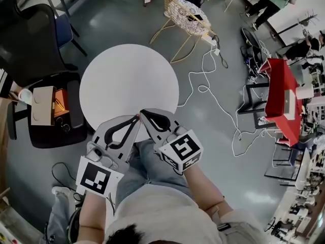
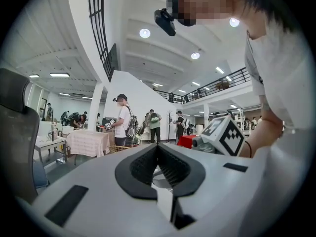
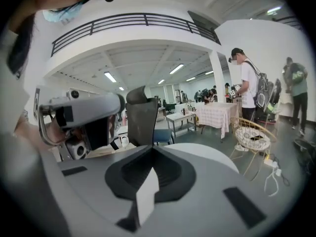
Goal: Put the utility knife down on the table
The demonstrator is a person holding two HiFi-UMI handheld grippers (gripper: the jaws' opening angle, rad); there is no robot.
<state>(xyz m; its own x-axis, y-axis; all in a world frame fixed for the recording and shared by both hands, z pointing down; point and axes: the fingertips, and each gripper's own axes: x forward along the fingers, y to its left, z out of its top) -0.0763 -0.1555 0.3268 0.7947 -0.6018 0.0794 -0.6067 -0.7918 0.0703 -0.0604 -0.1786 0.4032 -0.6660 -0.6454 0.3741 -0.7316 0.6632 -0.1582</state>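
No utility knife shows in any view. The round white table is bare. In the head view both grippers hover over its near edge, above the person's lap, with their tips almost touching each other. My left gripper is shut, with a tiny red speck at its tip that I cannot identify. My right gripper is shut too. In the left gripper view the left gripper has its black pads together with nothing between them, and the right gripper's marker cube sits close on the right. The right gripper looks the same, with the table beyond it.
A black seat with a cardboard box stands left of the table, and a black office chair is farther back. A gold wire chair is beyond the table. A white cable trails over the floor toward a red table. People stand in the background.
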